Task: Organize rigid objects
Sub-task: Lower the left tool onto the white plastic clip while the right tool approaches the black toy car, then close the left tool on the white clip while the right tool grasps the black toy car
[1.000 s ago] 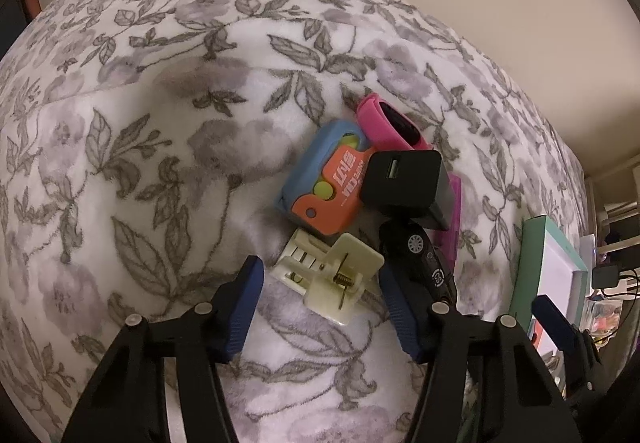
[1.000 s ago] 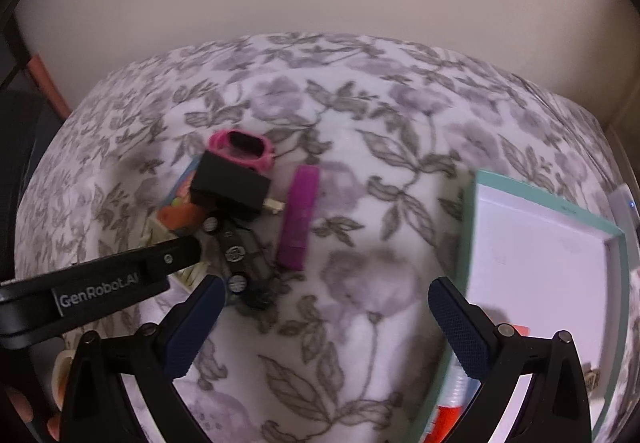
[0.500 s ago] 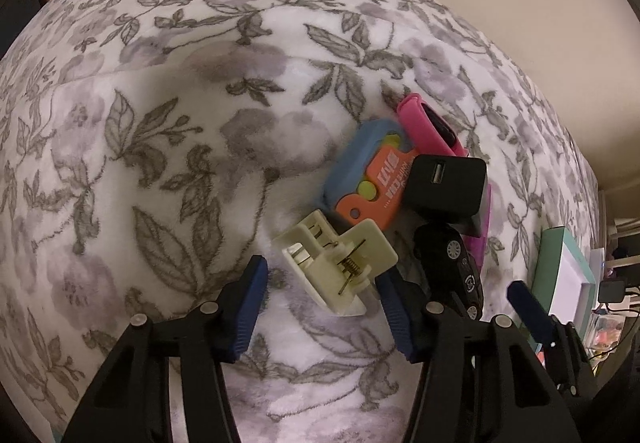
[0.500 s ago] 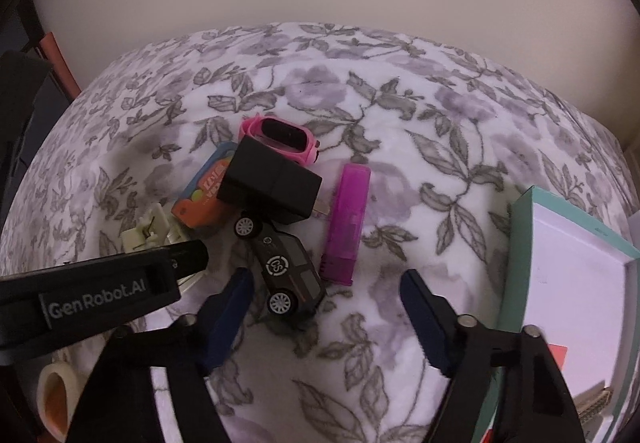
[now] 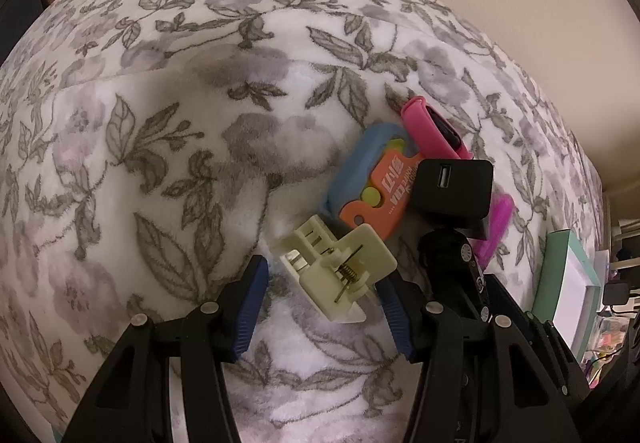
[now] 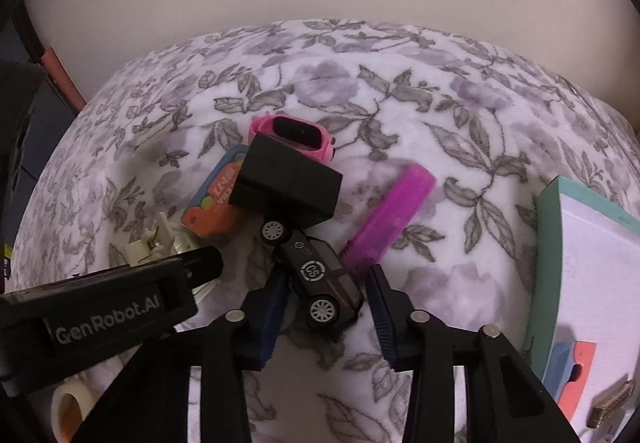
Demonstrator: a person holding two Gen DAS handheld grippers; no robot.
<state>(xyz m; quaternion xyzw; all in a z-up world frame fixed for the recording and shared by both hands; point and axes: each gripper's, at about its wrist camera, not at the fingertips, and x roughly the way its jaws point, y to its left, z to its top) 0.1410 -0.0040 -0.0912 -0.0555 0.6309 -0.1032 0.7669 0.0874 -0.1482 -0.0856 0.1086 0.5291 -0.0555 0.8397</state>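
On the flowered blanket [image 5: 160, 163] lies a pile: a pink watch [image 6: 296, 135], a black USB charger [image 6: 288, 183], an orange and blue toy [image 6: 216, 199] and a purple bar [image 6: 392, 219]. A dark toy car [image 6: 320, 279] sits between the blue pads of my right gripper [image 6: 326, 291]. Its jaws are closing and the pads touch the car's sides. My left gripper [image 5: 322, 283] is shut on a cream spring clip [image 5: 336, 275], just left of the car [image 5: 452, 263].
A teal-rimmed white box [image 6: 548, 243] stands to the right, with an orange and blue piece [image 6: 572, 363] and a small metal part inside. A tape roll [image 6: 68, 407] lies at the lower left. A plain wall runs behind the blanket.
My right gripper has come down over the toy car and its wide-open fingers have closed around it. The purple bar has tilted and shifted right. The clip has turned slightly between the left fingers.
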